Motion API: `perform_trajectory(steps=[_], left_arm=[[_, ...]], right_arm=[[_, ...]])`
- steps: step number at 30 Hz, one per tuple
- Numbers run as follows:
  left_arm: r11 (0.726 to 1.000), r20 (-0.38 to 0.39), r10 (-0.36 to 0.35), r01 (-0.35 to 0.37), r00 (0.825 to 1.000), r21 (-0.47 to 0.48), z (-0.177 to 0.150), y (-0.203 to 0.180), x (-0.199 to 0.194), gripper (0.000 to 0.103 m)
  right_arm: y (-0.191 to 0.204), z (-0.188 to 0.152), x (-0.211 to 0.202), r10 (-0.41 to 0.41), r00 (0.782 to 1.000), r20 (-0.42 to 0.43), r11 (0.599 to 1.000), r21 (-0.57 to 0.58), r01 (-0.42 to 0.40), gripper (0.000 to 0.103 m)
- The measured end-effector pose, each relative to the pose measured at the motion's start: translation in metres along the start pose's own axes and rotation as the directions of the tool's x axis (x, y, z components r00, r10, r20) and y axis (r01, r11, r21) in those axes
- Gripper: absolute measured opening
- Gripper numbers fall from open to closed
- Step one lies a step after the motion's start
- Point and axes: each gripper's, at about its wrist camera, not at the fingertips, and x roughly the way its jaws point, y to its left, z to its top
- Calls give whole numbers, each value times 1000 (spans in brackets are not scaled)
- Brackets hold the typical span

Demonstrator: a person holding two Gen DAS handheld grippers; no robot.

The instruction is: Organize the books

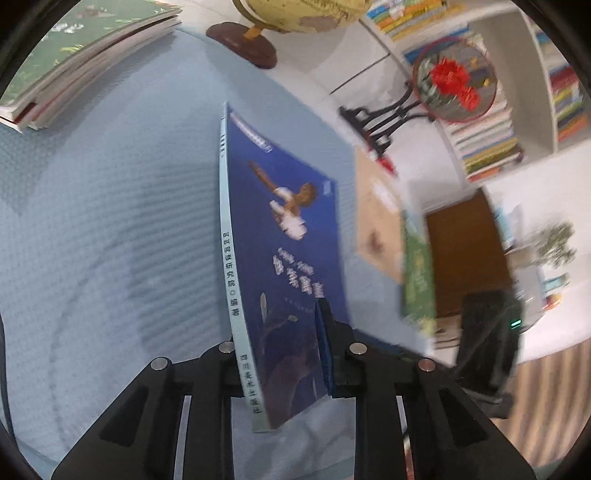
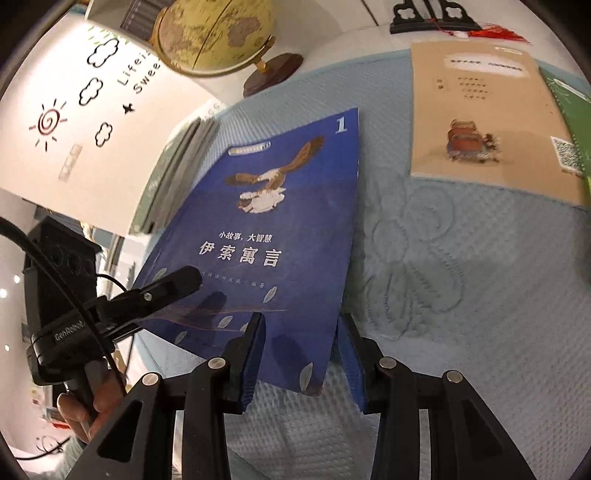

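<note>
- The blue book (image 2: 273, 229) is tipped up off the pale quilted table (image 2: 424, 280), its cover facing the right wrist camera and its spine (image 1: 231, 258) facing the left one.
- The left tool (image 1: 280, 354) is closed narrowly on the book's lower end, near the spine: one pad presses on the cover, and the other is hidden behind the book.
- In the right view, the left tool (image 2: 173, 288) comes in from the left, with a hand (image 2: 85, 406) on its grip.
- The right tool (image 2: 301, 354) stands part open and holds nothing. The book's lower right corner lies between its two blue pads, with a clear gap on each side.
- The book's long axis runs away from both tools, toward the globe (image 2: 218, 33) at the far edge. The left tool alone carries the book; the right is just beside its free corner.
- A pile of books (image 1: 74, 62) lies far left, well apart from the blue book. I judge this the likely place to set it, long axis turned to match.
- A tan book (image 2: 476, 122) and a green one (image 2: 569, 107) lie flat, far right, not yet gathered.
- Held by one narrow end, the thin book could sag or swing.
</note>
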Motion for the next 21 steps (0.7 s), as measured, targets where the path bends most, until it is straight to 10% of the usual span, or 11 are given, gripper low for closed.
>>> perform_trajectory(steps=[12,18,21], left_arm=[[977,-23,-182,178,983,-117,12,2,-2,19],[989,-30,-103,99,994,-110,9,12,-4,19],[999,-49,6,-8,999,-34,7,7,-5,19]], right_arm=[[-48,0,11,327,945,33,902,289,-322,58],[-43,-5,17,370,927,53,877,309,-368,28],[-34,-2,10,301,952,57,920,245,-305,25]])
